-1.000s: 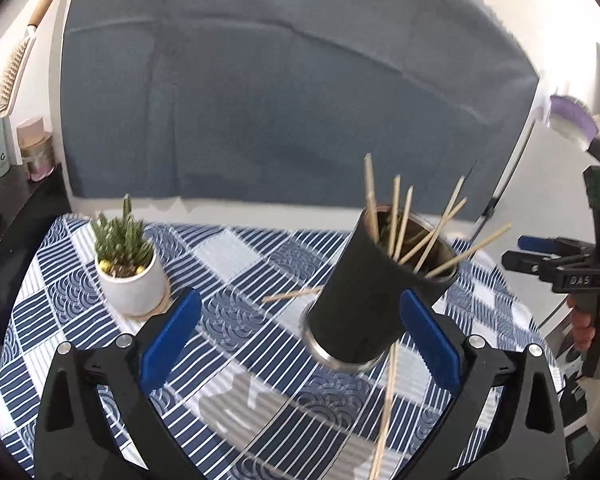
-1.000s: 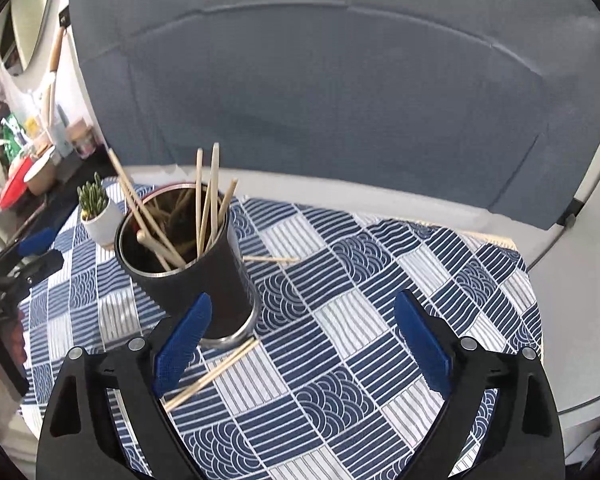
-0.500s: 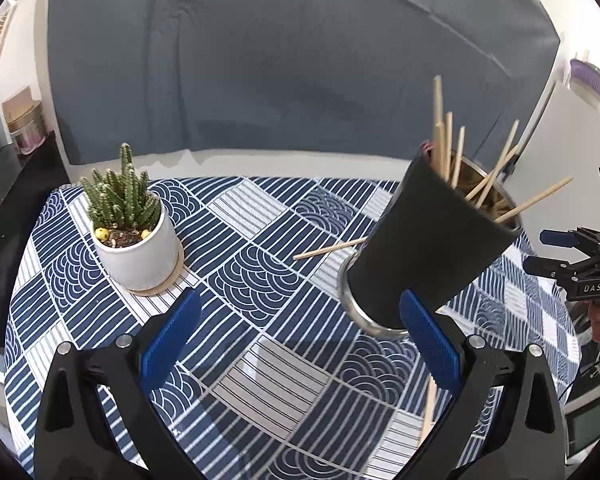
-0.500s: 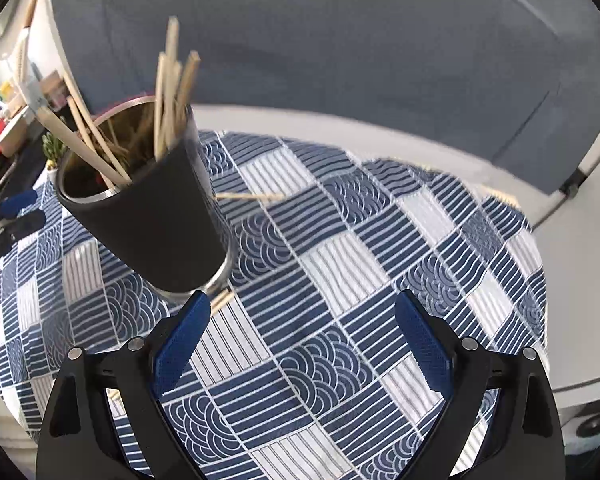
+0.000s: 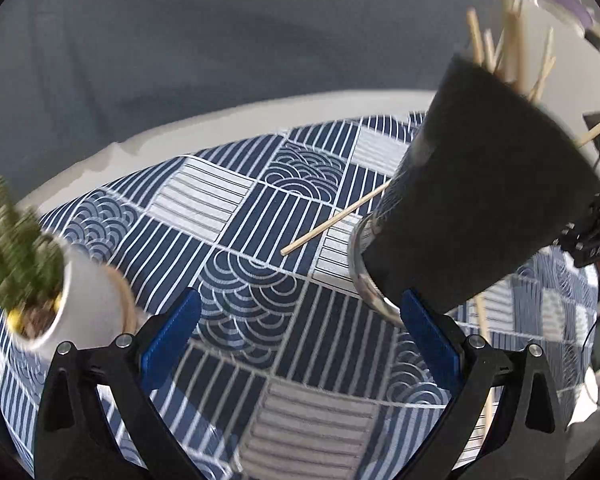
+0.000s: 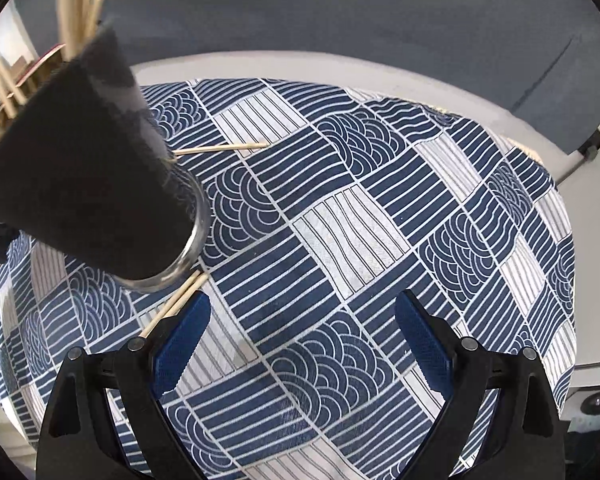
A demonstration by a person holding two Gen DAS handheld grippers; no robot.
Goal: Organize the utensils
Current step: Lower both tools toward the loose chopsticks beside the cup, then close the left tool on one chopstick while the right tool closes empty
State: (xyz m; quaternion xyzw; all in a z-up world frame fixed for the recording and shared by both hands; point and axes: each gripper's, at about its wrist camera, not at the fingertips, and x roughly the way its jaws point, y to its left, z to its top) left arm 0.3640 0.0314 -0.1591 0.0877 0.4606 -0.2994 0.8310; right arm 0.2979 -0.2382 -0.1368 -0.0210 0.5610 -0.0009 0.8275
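- Currently both tools empty: left tool (image 5: 298, 338) jaws spread wide over the cloth, right tool (image 6: 302, 336) likewise wide, nothing between the pads.
- Dark holder cup (image 5: 480, 208) stands on the worktop, already loaded with wooden chopsticks (image 5: 512, 40); they lean out in different directions, so the bundle looks loosely dropped in, not aligned.
- One loose chopstick (image 5: 336, 218) lies flat on the patterned tablecloth (image 5: 260, 240), one end hidden behind the cup base, just ahead of the left tool.
- A loose pair (image 6: 176, 304) lies at the cup's near side, touching or just beside the base, close to the right tool's left pad; likely that tool's pick.
- Judgement: each tool sits low and open near its own stray, ready for a flat pinch.
- Potted cactus (image 5: 24, 264) at the left view's edge, blurred; clutter only.
- Writing: letters resembling "DAS" on the other tool's body (image 5: 598, 250) in the left view; partly blurred.
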